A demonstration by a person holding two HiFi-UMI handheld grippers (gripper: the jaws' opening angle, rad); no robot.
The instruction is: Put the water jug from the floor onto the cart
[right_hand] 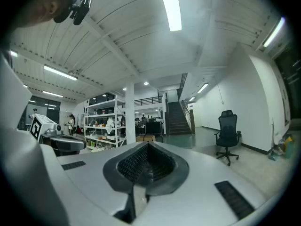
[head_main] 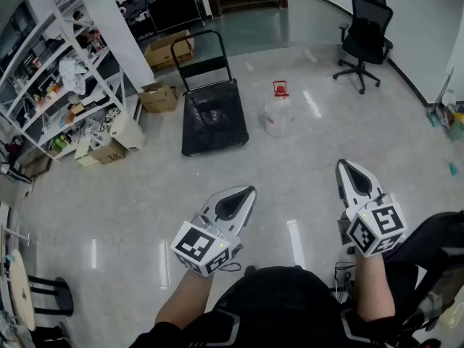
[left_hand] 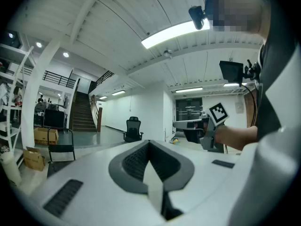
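Walking up to the water jug [head_main: 278, 116] beside the cart [head_main: 214, 122] comes first; then open the left gripper [head_main: 246, 192] and right gripper [head_main: 343, 167], both closed and empty.

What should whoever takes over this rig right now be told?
Left gripper: jaws shut, empty, held about level in front of the person.
Right gripper: jaws shut, empty, also about level.
Jug: upright on the floor, just right of the cart in the head view, well ahead of both grippers.
Cart: deck bare, handle on the far side.
Done: nothing yet; the jug is untouched.
Left: walk up, open the jaws, grip the jug, lift it and set it on the cart deck.
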